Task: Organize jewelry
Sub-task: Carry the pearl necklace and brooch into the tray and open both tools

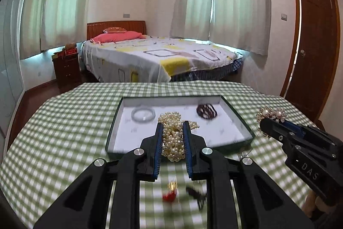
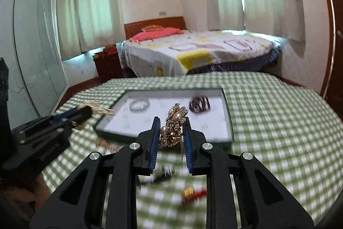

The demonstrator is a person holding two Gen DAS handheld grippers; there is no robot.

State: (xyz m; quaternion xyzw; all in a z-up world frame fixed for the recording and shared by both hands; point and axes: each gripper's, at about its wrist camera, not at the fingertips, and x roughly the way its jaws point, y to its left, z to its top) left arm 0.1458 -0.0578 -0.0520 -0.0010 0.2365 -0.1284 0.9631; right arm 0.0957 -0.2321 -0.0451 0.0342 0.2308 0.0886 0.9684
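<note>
pearls fill the left gripper (image 1: 172,132): its black, blue-padded jaws are clamped on a bunched strand of cream pearl beads (image 1: 174,138), held above the near edge of the shallow white-lined tray (image 1: 240,121). right gripper (image 2: 171,130) is closed on a gold floral brooch set with pearls and rhinestones (image 2: 172,125), also at the tray's near edge. inside the tray, a pale translucent bangle (image 1: 143,114) lies far left and a dark beaded bracelet (image 1: 206,111) far right. nearer than the tray, on the green checked cloth (image 1: 64,132), a blurred red-and-gold trinket (image 1: 170,193) waits. judged step: carrying both pieces in. next, each needs lowering onto bare lining before release.
</note>
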